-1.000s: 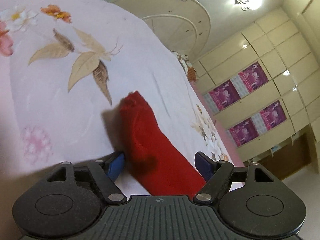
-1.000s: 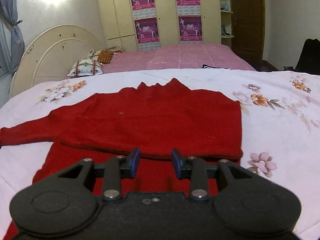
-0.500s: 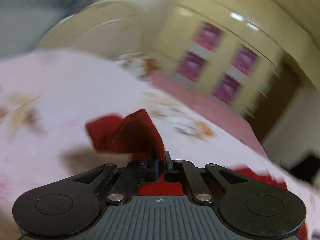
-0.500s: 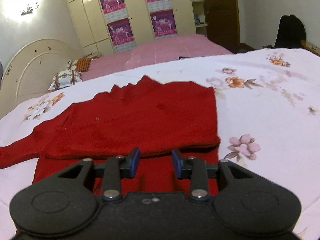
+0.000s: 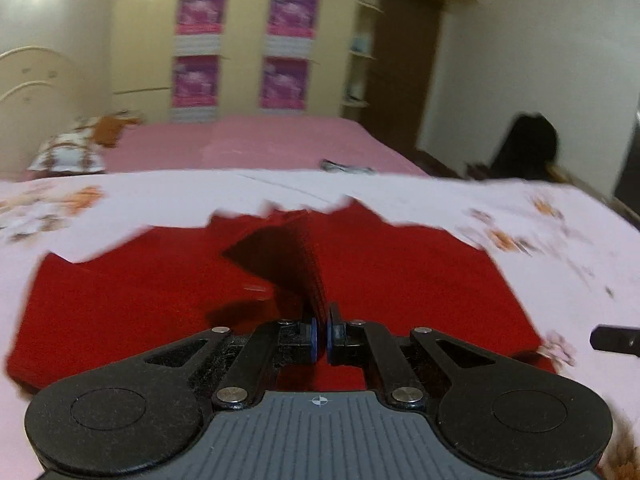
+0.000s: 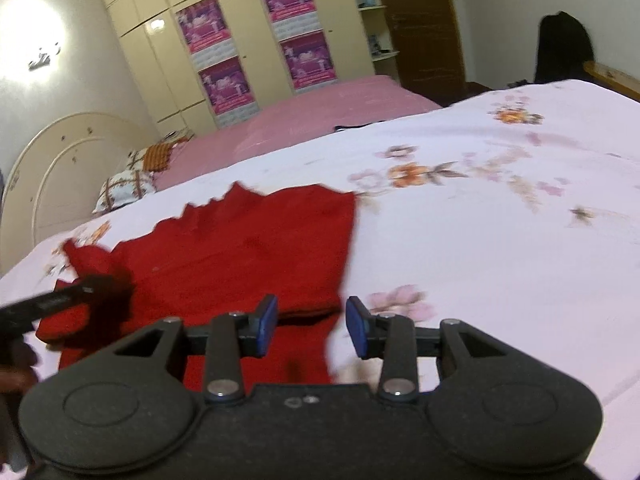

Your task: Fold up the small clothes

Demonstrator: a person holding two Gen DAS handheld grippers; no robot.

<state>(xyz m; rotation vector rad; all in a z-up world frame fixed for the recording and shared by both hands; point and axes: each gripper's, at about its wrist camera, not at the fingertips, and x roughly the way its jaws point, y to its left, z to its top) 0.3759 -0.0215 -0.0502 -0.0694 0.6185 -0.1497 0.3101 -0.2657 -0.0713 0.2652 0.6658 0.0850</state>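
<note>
Knitwear fills the near part of both views: a red sweater [image 5: 400, 280] lies flat on the bed [image 5: 560, 216], its hem toward the cameras and its jagged collar toward the far side of the floral sheet. The left gripper [image 5: 320, 332] is clenched on the sleeve [image 5: 296, 264], which rises from between the blue pads as a dark upright strip over the middle of the sweater's body. The right gripper [image 6: 311, 326] has its jaws parted, and they have just been widening; it hangs over the sweater's near right corner with the hem edge below the gap and nothing pinched.

The sweater looks soft, light and limp, with a fuzzy knit that should grip the pads well but will sag and crease wherever it is unsupported. Sensible places to hold are the cuff, the hem corners and the shoulder seams, so that a fold falls straight.

Beyond the floral sheet a second bed with a pink cover [image 5: 280, 144] runs back to a patterned pillow [image 6: 124, 188] and a cream headboard [image 6: 52, 176]. On the cupboard doors [image 6: 160, 60] hang purple posters [image 5: 288, 12]; their print is too blurred to read.
</note>
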